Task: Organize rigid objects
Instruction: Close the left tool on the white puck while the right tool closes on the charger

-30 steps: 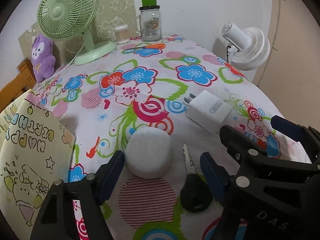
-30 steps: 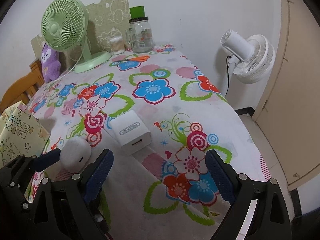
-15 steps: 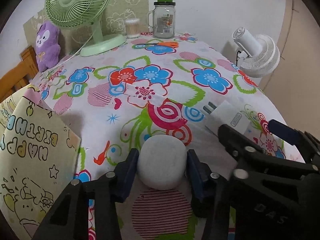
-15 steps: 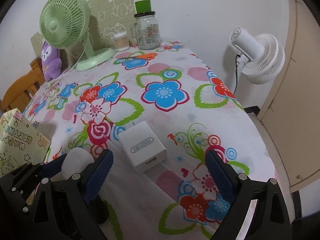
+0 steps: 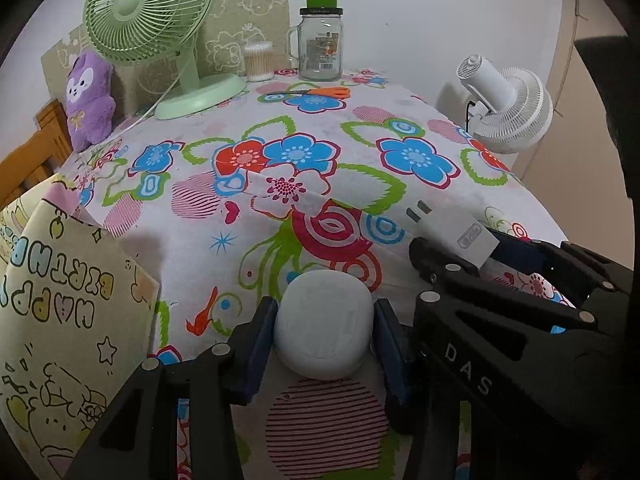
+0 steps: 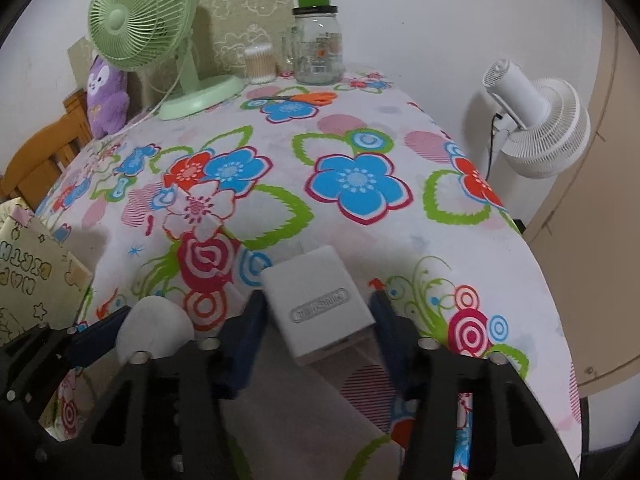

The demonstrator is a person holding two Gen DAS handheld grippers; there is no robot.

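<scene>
Tablecloth [image 6: 360, 128] with bright flowers; green fan [image 5: 152, 20] and jar [image 5: 321, 46] by the wall.

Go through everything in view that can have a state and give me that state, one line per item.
left gripper: shut on the white earbud case.
right gripper: jaws just closed in, pads against the white charger plug.
green desk fan: upright, blades not blurred.
white floor fan: tilted, plugged in.
glass jar: upright, lid on, looks empty.
orange scissors: lying flat, closed.
</scene>
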